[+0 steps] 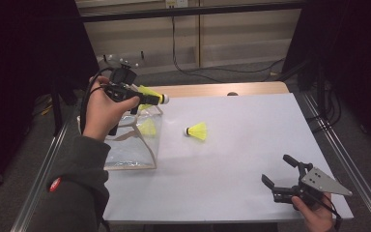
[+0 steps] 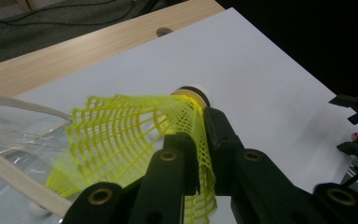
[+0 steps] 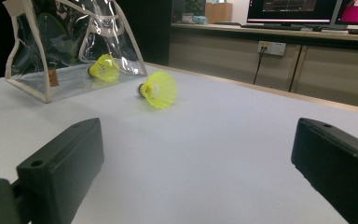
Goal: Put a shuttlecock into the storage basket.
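My left gripper point(image 1: 142, 96) hangs above the clear bag point(image 1: 128, 150), shut on the mesh skirt of a yellow shuttlecock point(image 1: 152, 94). In the left gripper view the jaws pinch that shuttlecock point(image 2: 130, 135), its white cork pointing away, at the left gripper point(image 2: 201, 128). A second shuttlecock point(image 1: 147, 128) lies inside the bag point(image 3: 51, 88) and appears as the bagged shuttlecock point(image 3: 103, 67). A third shuttlecock point(image 1: 197, 131) lies on the white table beside the bag, the loose shuttlecock point(image 3: 158, 88). My right gripper point(image 1: 276, 169) rests open at the front right, and the right gripper point(image 3: 200, 158) has nothing between its jaws.
The white tabletop point(image 1: 251, 145) ends in a wooden strip point(image 1: 222, 90) at the back and metal rails at the sides. Cables run over the floor behind. Monitors point(image 3: 307, 11) stand on a far counter. The other hand's gripper point(image 2: 356, 126) shows at the table's edge.
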A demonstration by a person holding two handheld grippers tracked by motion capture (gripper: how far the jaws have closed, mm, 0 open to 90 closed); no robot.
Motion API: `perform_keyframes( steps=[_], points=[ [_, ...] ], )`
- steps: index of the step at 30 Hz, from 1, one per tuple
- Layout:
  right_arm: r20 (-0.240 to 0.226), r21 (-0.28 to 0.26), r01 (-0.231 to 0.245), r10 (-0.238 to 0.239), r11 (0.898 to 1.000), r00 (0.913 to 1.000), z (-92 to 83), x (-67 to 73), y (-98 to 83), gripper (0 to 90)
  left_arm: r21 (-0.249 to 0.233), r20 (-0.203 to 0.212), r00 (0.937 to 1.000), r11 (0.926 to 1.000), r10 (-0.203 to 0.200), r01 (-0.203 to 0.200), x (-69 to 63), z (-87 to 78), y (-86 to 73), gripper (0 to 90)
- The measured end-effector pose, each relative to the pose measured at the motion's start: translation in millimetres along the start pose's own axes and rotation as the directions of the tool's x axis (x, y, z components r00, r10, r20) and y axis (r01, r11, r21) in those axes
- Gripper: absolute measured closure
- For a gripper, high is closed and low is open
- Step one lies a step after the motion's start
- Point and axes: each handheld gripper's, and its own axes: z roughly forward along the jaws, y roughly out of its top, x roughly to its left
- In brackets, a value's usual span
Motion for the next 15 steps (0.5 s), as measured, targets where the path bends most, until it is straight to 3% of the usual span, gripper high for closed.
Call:
perform_keyframes(
  steps=[15],
  points=[
    [0.001,0.0,0.0,0.0,1.0,1.0,0.0,0.0,0.0,2.1,-0.004,-0.019,0.9997,0.9999,-0.012,0.012,7.9,-10.1,-2.5,85.2]
  ],
)
